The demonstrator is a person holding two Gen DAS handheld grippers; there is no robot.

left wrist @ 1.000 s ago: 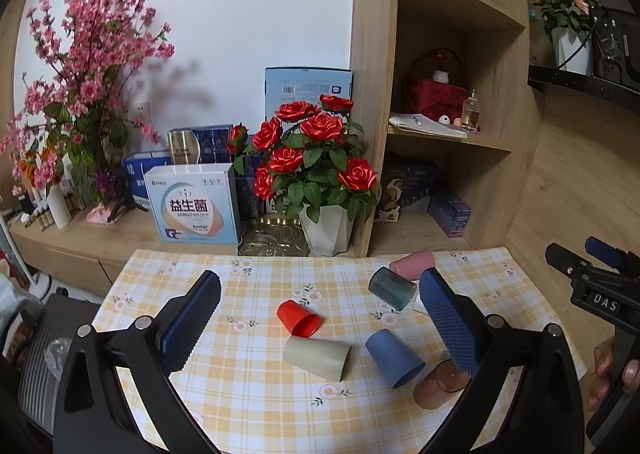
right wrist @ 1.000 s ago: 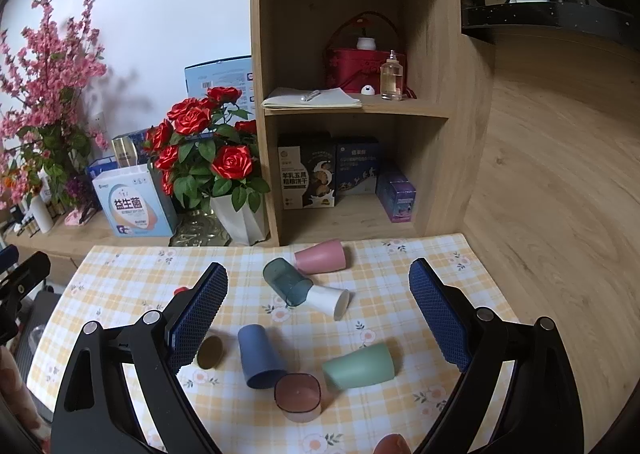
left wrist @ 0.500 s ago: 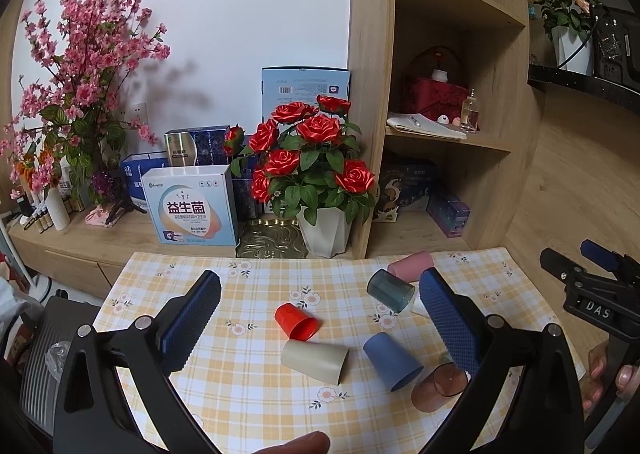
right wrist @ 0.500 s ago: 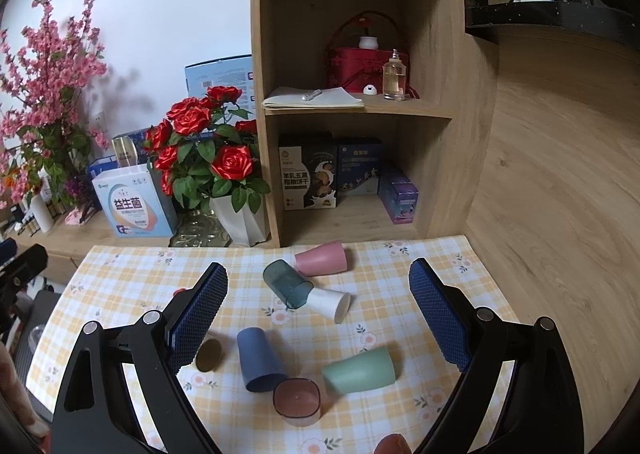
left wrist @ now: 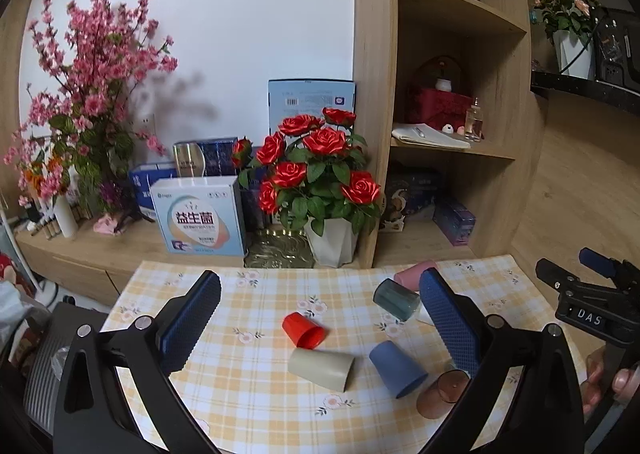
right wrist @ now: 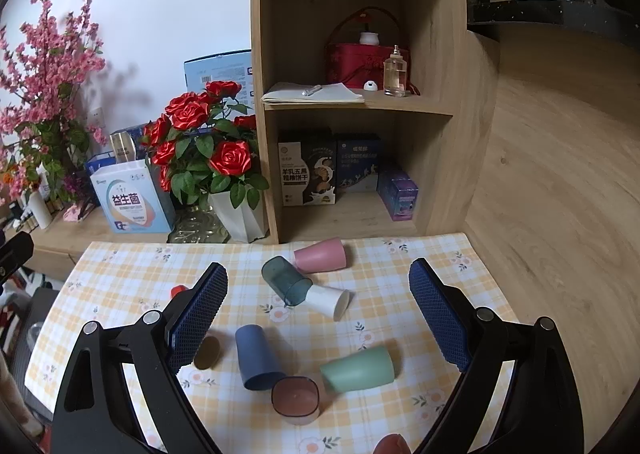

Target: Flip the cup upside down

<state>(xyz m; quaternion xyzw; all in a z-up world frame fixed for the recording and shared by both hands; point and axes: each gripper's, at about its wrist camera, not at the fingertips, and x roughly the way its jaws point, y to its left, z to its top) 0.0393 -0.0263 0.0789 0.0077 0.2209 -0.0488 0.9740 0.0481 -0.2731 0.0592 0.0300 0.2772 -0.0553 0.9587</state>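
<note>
Left gripper (left wrist: 318, 318): jaws spread wide, nothing between the pads, held above the near edge of the table (left wrist: 248, 394). Between its fingers, on the checked cloth: red cup (left wrist: 303, 329) on its side, mouth toward the camera and to the right. Just in front of it, beige cup (left wrist: 322, 369) on its side, mouth to the right. Right of that, blue cup (left wrist: 397, 369) lying tilted, mouth toward the near right. Brown cup (left wrist: 442, 394) partly hidden behind the right finger. Farther back, teal cup (left wrist: 396, 299) on its side, with pink cup (left wrist: 410, 275) behind it.

Right gripper (right wrist: 318, 312): also released, jaws wide apart, empty, held over the same table. Nearest to it, the brown cup (right wrist: 296, 400) touches the blue cup's (right wrist: 256, 357) mouth end; which way up the brown cup stands cannot be told. Green cup (right wrist: 360, 369) lies on its side just right of these. Farther on, white cup (right wrist: 330, 300) lies with its mouth to the right, and the teal cup (right wrist: 286, 281) rests against its base. Pink cup (right wrist: 320, 254) lies beyond, near the far edge.

Behind the table: a rose pot (right wrist: 236, 210) and a wooden shelf (right wrist: 360, 102) with boxes. Part of the right gripper and a hand (left wrist: 608, 386) show at the right edge of the left view.
</note>
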